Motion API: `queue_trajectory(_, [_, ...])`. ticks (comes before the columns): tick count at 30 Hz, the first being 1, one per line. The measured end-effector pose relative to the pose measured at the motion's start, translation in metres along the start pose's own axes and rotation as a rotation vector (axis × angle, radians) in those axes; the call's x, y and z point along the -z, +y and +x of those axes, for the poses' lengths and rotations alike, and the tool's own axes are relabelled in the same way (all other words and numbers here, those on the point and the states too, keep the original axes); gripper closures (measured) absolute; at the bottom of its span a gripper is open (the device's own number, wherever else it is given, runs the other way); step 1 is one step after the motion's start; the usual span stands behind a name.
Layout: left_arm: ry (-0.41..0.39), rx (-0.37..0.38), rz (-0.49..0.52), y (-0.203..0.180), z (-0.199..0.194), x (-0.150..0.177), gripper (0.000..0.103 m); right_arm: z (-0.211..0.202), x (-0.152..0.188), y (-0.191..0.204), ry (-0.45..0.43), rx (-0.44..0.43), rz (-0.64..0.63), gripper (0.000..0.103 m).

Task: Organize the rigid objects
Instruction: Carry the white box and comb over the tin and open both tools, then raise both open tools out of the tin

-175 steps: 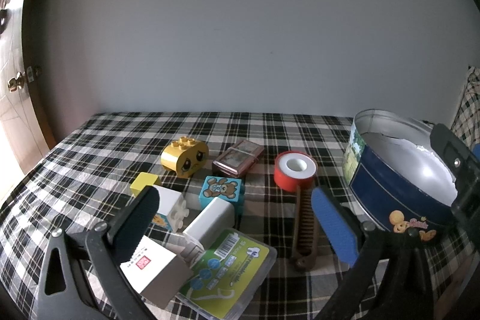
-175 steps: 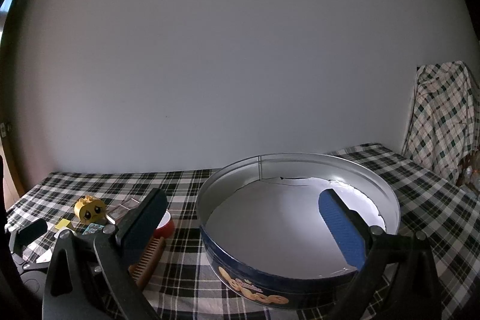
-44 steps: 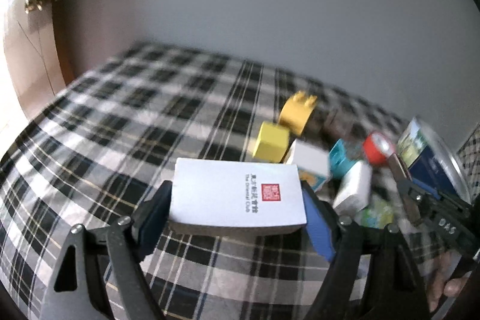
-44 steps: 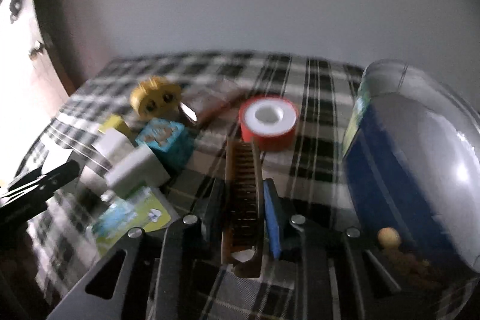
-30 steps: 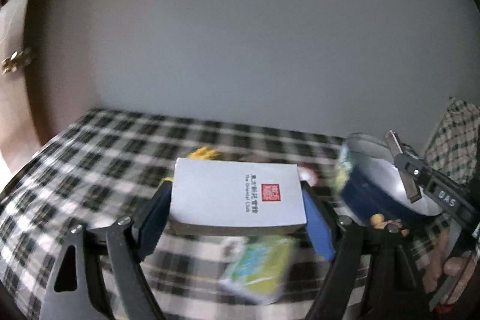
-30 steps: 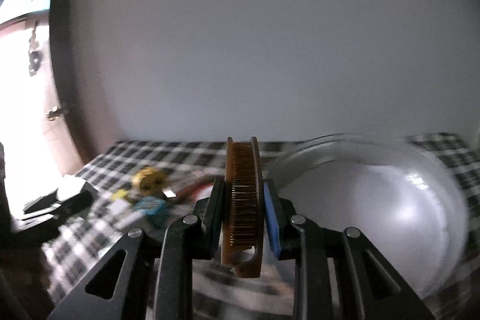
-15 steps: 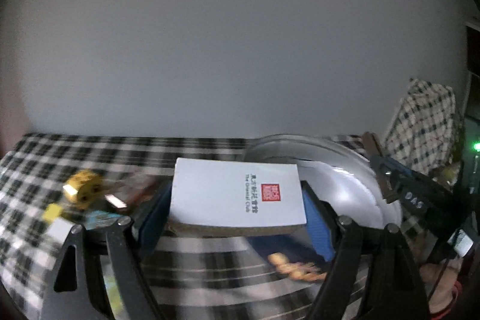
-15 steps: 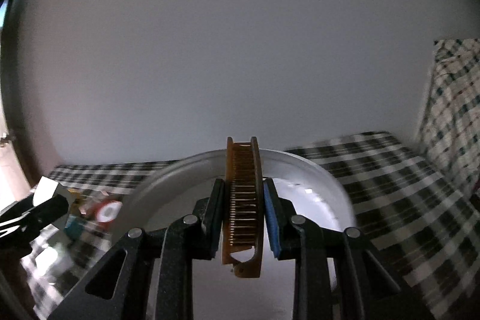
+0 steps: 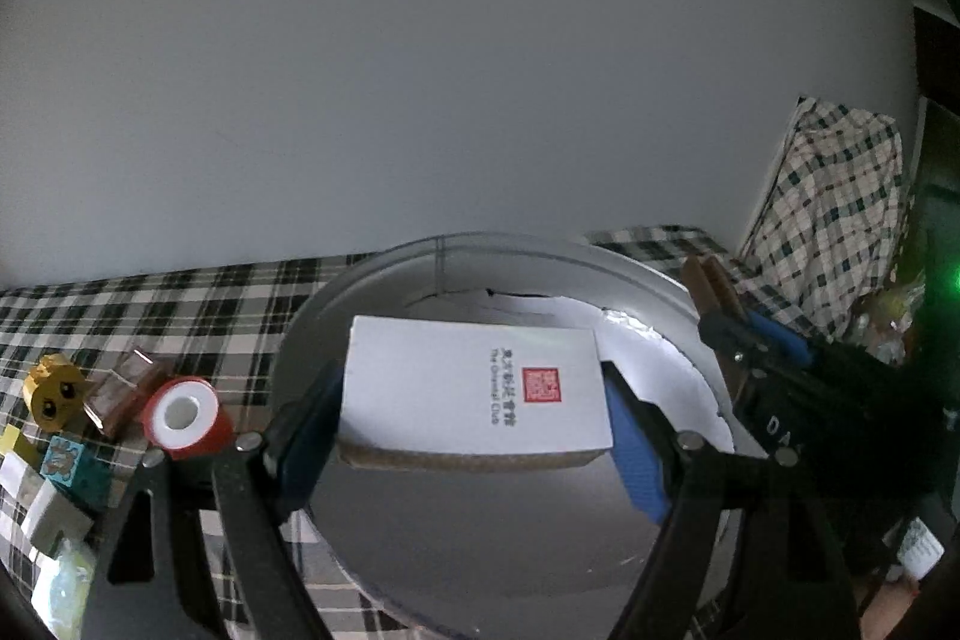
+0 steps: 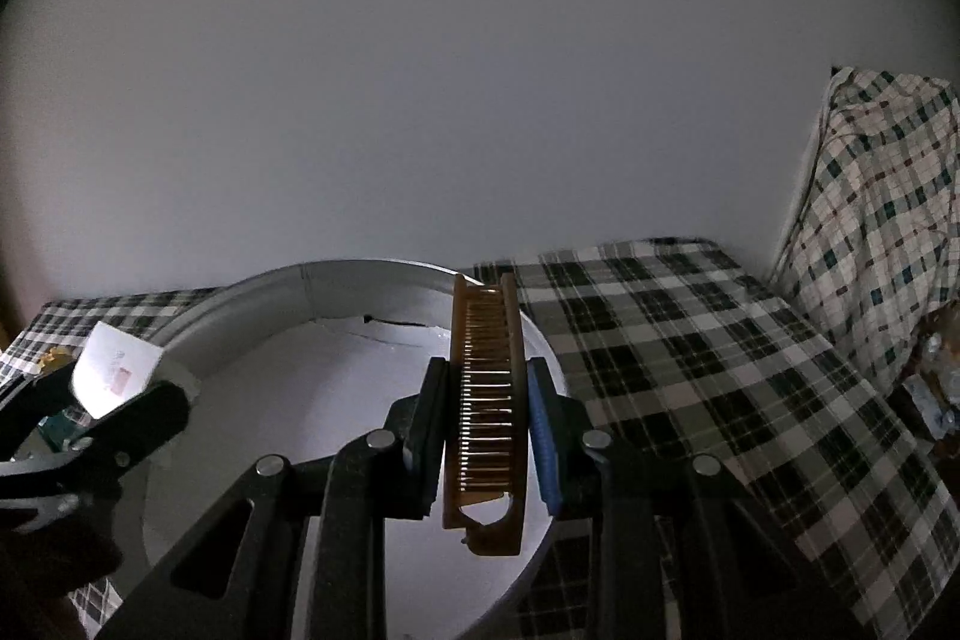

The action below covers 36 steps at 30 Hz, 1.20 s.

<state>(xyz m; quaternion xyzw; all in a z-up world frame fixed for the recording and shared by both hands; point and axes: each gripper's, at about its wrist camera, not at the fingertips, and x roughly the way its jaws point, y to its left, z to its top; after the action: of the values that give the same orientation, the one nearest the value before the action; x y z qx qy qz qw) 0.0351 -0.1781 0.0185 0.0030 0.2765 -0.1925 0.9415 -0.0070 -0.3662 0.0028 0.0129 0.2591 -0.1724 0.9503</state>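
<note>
Both grippers have moved from the pile of toys over to the big round tin (image 9: 372,280), and each one has brought a thing along. The left gripper (image 9: 474,436) squeezes one white box (image 9: 474,388) with a red stamp, and it hangs in the middle of the left view, right above the tin's white floor. The right gripper (image 10: 486,436) is clamped on one brown comb (image 10: 486,400), which stands on edge in the lower middle of the right view, over the tin's right rim. I think both are ready to be dropped in, so two things are almost tidy. At the lower left of the left view the checked cloth (image 9: 180,292) holds one red tape roll (image 9: 183,415), one yellow face block (image 9: 54,391), one teal bear block (image 9: 66,463) and one small brown box (image 9: 123,388).
</note>
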Motion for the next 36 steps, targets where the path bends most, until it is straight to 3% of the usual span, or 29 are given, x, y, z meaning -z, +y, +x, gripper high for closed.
queue_trajectory(13, [0.061, -0.026, 0.055, -0.004, 0.022, 0.011, 0.022, 0.017, 0.009, 0.010, 0.052, 0.019, -0.034, 0.075])
queue_trajectory(21, [0.046, -0.048, 0.086, -0.008, 0.020, 0.014, 0.018, 0.024, 0.012, 0.015, 0.081, 0.000, -0.049, 0.075])
queue_trajectory(24, [0.027, -0.065, 0.067, -0.004, 0.016, 0.015, 0.008, 0.023, 0.011, 0.015, 0.078, 0.013, -0.040, 0.059])
queue_trajectory(25, [0.023, -0.056, 0.053, -0.002, 0.013, 0.015, 0.005, 0.021, 0.010, 0.014, 0.071, 0.030, -0.035, 0.046])
queue_trajectory(26, [0.011, -0.058, 0.038, 0.002, 0.010, 0.014, 0.000, 0.016, 0.009, 0.012, 0.045, 0.036, -0.026, 0.039])
queue_trajectory(29, [-0.018, -0.045, 0.012, 0.008, 0.001, 0.012, 0.000, -0.003, 0.004, 0.006, -0.046, 0.017, 0.024, 0.017])
queue_trajectory(32, [-0.030, -0.066, 0.020, 0.010, -0.002, 0.013, 0.000, -0.014, 0.001, 0.003, -0.109, 0.010, 0.045, 0.014])
queue_trajectory(36, [-0.040, -0.088, 0.037, 0.012, -0.006, 0.016, 0.000, -0.012, 0.000, 0.003, -0.098, -0.005, 0.065, 0.014])
